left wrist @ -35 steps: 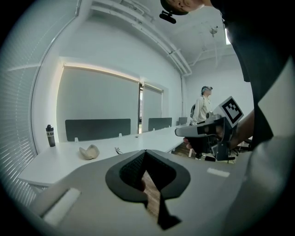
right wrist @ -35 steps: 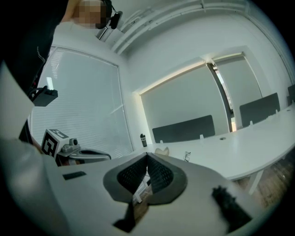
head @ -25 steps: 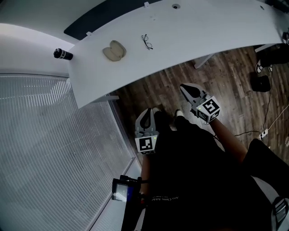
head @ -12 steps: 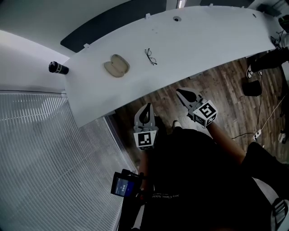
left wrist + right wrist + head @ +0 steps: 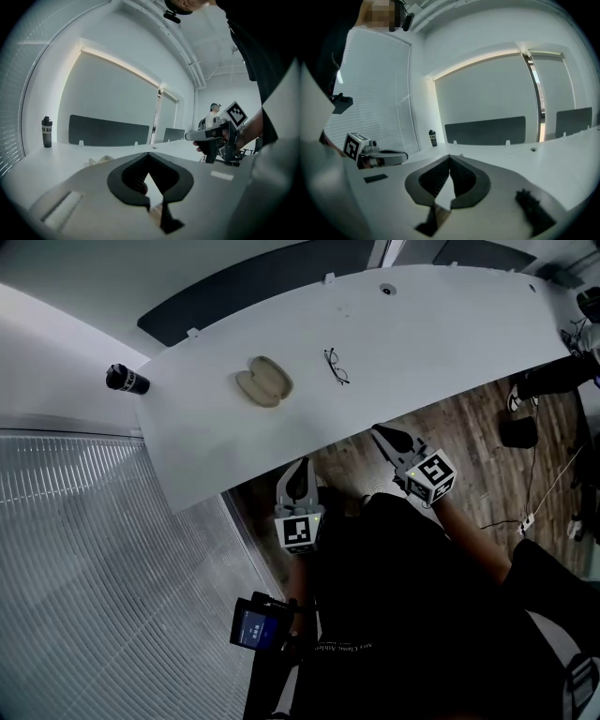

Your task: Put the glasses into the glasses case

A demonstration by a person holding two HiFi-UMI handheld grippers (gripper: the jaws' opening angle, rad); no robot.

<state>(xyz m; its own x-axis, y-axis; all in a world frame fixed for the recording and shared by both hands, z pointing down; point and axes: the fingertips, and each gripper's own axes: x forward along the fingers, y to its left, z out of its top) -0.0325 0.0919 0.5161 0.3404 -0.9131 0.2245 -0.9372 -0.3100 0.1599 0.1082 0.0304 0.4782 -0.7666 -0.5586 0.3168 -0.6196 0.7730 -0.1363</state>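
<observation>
Grey plastic jaws are pressed together on both tools, and nothing sits between them. In the head view, the left gripper and the right gripper both hang over the wooden floor. They are just short of the near edge of the white table and touch nothing.

The glasses lie flat on the table, at about 11 o'clock from the right gripper and about 1 o'clock from the left one. We judge the right gripper to be the nearer of the two. The long axis of the glasses runs roughly from 11 to 5 o'clock, so it points almost along the approach line of the right gripper. A pinch across the frame will probably need some turn of the wrist.

The glasses case lies open near the glasses, at about 8 o'clock from them and apart from them. It is at about 11 o'clock from the left gripper, which is closer to it. A dark bottle stands beyond the far left end of the table, well away. We think the task has not really begun, because the glasses are outside the case.
</observation>
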